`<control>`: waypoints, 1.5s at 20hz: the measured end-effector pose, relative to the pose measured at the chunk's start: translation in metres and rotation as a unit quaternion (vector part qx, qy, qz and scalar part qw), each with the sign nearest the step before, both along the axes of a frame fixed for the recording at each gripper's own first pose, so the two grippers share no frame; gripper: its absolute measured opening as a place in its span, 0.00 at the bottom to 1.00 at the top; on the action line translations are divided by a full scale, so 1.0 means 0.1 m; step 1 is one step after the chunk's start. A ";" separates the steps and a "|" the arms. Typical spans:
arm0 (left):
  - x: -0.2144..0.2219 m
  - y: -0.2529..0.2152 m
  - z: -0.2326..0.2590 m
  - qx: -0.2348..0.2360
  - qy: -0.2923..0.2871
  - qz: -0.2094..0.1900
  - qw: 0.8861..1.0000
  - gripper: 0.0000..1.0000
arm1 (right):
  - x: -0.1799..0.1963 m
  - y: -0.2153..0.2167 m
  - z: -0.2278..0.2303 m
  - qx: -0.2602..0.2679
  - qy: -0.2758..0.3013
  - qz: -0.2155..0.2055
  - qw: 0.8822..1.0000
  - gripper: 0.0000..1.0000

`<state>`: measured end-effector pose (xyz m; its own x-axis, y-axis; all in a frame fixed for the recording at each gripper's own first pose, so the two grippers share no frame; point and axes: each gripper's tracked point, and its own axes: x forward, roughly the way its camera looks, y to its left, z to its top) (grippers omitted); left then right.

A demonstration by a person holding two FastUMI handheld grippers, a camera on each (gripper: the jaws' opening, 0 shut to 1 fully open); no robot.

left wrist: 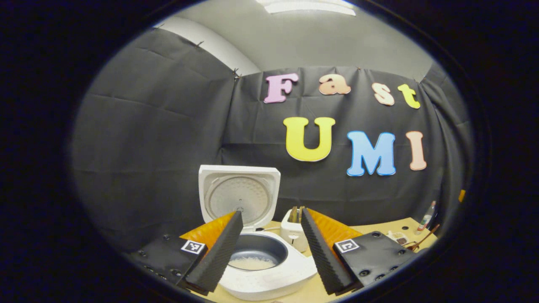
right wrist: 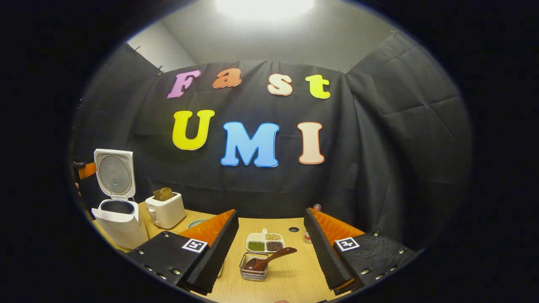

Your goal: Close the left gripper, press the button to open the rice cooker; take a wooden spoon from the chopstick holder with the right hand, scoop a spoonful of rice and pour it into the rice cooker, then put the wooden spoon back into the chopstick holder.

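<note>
The white rice cooker [left wrist: 269, 280] stands open right below my left gripper [left wrist: 270, 213], its lid [left wrist: 239, 198] upright. White rice [left wrist: 252, 264] covers the bottom of the grey inner pot. My left gripper is open with nothing between its fingers. In the right gripper view the cooker [right wrist: 118, 223] sits at the far left of the table. A dark wooden spoon [right wrist: 269, 259] rests in a small wire holder [right wrist: 254, 272], handle pointing up and right. The right gripper [right wrist: 270, 212] hangs open, above and short of the spoon.
A white toaster [right wrist: 166, 210] with bread stands beside the cooker. A divided dish [right wrist: 265, 243] of beans and grains lies behind the holder. A small bottle [right wrist: 313, 208] and a bluish bowl [right wrist: 196, 222] stand near the back of the wooden table [right wrist: 286, 282].
</note>
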<state>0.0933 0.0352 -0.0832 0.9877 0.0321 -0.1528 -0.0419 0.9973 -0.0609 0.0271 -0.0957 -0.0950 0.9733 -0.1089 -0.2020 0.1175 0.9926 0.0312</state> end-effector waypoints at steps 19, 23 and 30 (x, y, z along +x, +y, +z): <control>-0.85 0.02 0.75 0.055 -0.051 0.032 0.997 0.96 | 0.55 -0.35 -1.81 0.173 0.172 -0.026 0.969 0.95; -0.95 0.04 0.76 0.063 -0.049 0.037 0.996 0.96 | 0.61 -0.21 -2.01 0.220 0.196 -0.018 0.955 0.87; -1.07 0.14 0.74 0.072 -0.046 0.043 0.995 0.95 | 0.63 0.00 -2.06 0.261 0.213 -0.006 0.941 0.20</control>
